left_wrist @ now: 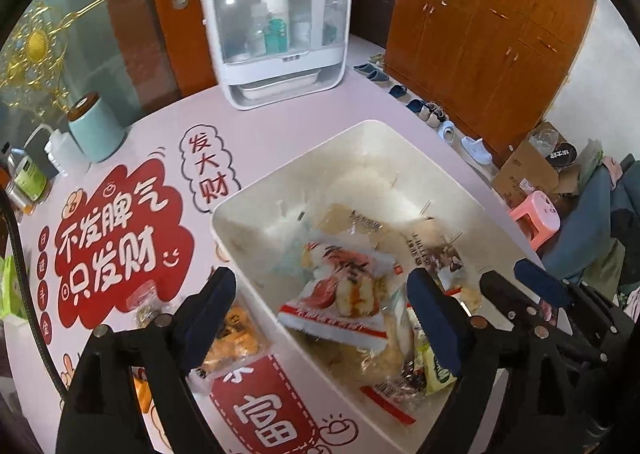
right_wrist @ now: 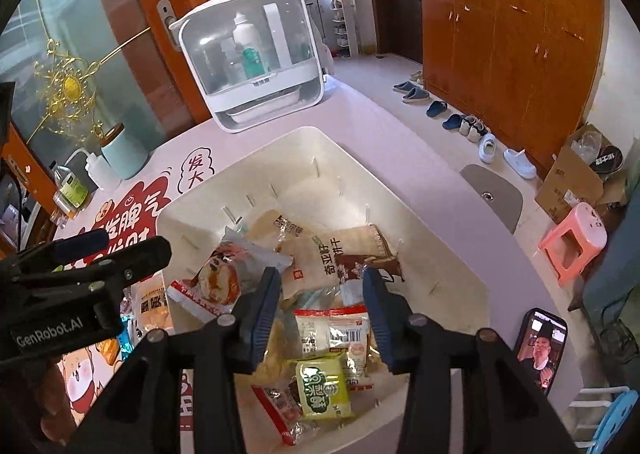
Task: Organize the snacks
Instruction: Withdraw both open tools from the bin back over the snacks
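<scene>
My left tongs [left_wrist: 320, 314] and right tongs [right_wrist: 320, 314] gape wide, empty, over the white bin [left_wrist: 280, 174]; a careless dip at lower centre could snag the red-white packet [left_wrist: 340, 294].

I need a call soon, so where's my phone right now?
The black smartphone with its screen lit lies on the pale pink table, in the right wrist view's lower right, just right of the white plastic snack bin and near the table's edge.

Pink table [right_wrist: 420, 190], white bin [right_wrist: 304, 146], white cabinet [right_wrist: 248, 54], teal canister [right_wrist: 122, 154], phone [right_wrist: 541, 350]
</scene>
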